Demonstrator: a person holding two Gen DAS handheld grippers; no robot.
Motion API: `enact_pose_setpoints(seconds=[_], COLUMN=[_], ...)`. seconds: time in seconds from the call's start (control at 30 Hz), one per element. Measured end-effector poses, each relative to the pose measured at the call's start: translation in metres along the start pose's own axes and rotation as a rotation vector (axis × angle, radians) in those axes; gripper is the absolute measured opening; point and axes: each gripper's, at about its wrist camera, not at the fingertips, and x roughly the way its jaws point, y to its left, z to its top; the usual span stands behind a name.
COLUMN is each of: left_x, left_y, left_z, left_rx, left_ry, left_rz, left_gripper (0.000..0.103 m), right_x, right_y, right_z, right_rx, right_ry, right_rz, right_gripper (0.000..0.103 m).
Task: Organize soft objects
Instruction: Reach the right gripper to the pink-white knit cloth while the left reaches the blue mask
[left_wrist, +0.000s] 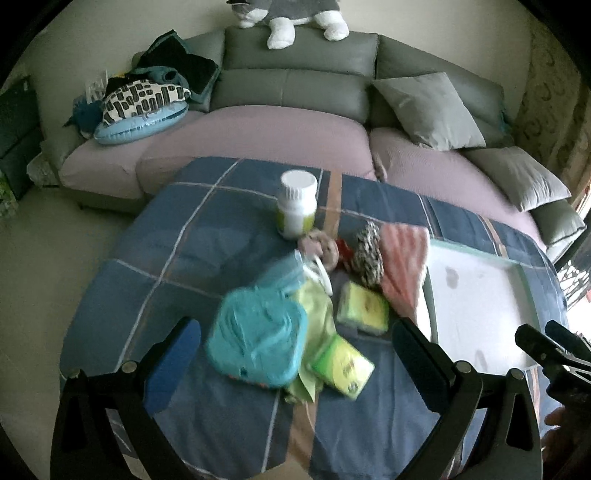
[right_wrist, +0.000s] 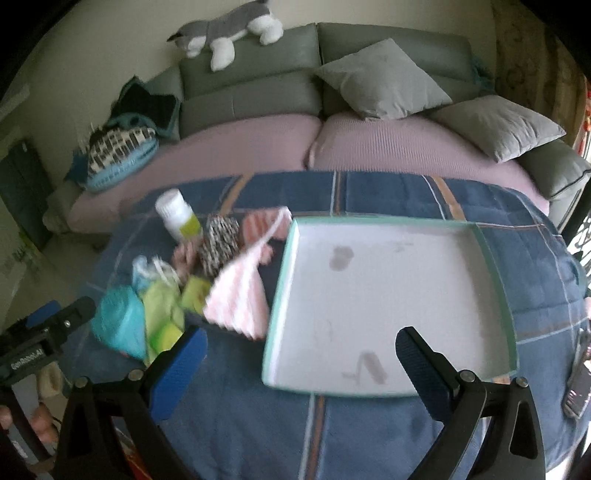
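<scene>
I see a bench (right_wrist: 369, 435) with a blue checked cloth on it. A big flat tray (right_wrist: 495, 258) with a green rim sits on the right side, and nothing lies inside it but a few grey smudges. Just left of the tray is a heap of soft things: a pink striped cloth (right_wrist: 240, 299), a black and white knitted roll (right_wrist: 219, 245), a teal pouch (left_wrist: 258, 339), a light green cloth (left_wrist: 317, 314) and two yellow-green packets (left_wrist: 364, 304). The pink cloth lies right beside the tray's left wall. A white bottle (left_wrist: 297, 206) stands behind the heap. My left tool (left_wrist: 295, 360) is spread wide above the teal pouch and holds nothing. My right tool (right_wrist: 301, 360) is spread wide over the tray's near edge, with nothing in it.
</scene>
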Motion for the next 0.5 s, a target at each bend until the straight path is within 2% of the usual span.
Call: enact_pose_setpoints(seconds=[0.2, 0.4, 0.5], left_x=[0.013, 0.027, 0.032], left_y=[0.003, 0.003, 0.007], left_z=[0.025, 0.051, 0.061], left_rx=[-0.031, -0.029, -0.069], left_ry=[-0.001, 0.001, -0.014], left_rz=[-0.051, 0.019, 0.015], left_gripper=[0.103, 0.103, 0.103], right_x=[0.012, 0.014, 0.017], right_y=[0.01, 0.023, 0.028], right_z=[0.026, 0.048, 0.057], right_rx=[0.011, -0.038, -0.052], right_ry=[-0.033, -0.125, -0.161], right_rz=[0.059, 0.058, 0.056], right_gripper=[0.103, 0.103, 0.103])
